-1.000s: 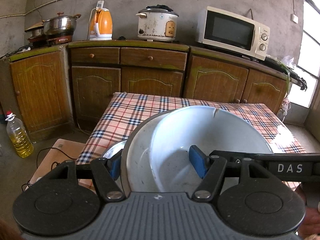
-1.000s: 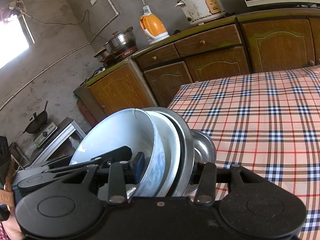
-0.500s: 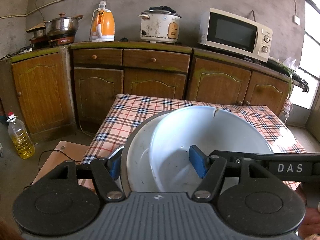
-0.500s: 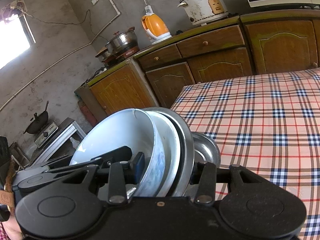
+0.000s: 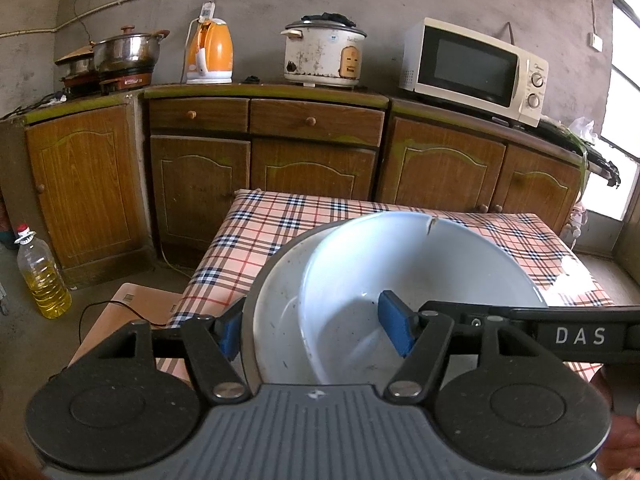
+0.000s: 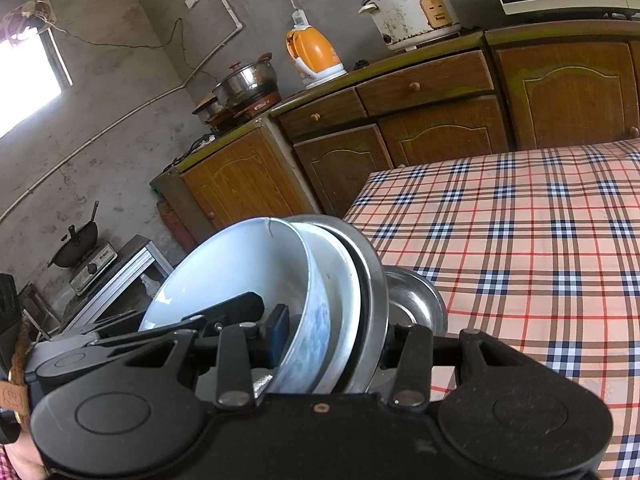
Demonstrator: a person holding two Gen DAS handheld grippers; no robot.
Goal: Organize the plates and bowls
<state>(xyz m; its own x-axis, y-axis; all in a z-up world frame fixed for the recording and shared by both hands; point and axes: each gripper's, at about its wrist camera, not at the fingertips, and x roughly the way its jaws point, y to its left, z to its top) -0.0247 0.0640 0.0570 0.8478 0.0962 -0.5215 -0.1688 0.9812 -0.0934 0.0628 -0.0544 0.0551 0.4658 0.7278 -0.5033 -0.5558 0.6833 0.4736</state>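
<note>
1. The left tool [image 5: 316, 330] is clamping the nested stack of dishes by its rim, one blue pad outside the stack at 9 o'clock and the other pad inside the pale blue bowl [image 5: 420, 264].
2. The right tool [image 6: 332, 344] is gripping the same stack from the other side, its jaws closing across the rims.
3. The pale blue bowl, cracked at its rim, is sitting innermost, tilted on edge inside a white bowl [image 5: 276, 316], which is resting in a grey metal plate [image 6: 374, 296].
4. A small steel bowl [image 6: 416, 300] is showing just behind the stack.
5. The stack is hanging above the near edge of the checked surface [image 6: 520, 240].
6. An orange kettle [image 5: 210, 52] is standing at 11 o'clock on the cabinets.
</note>
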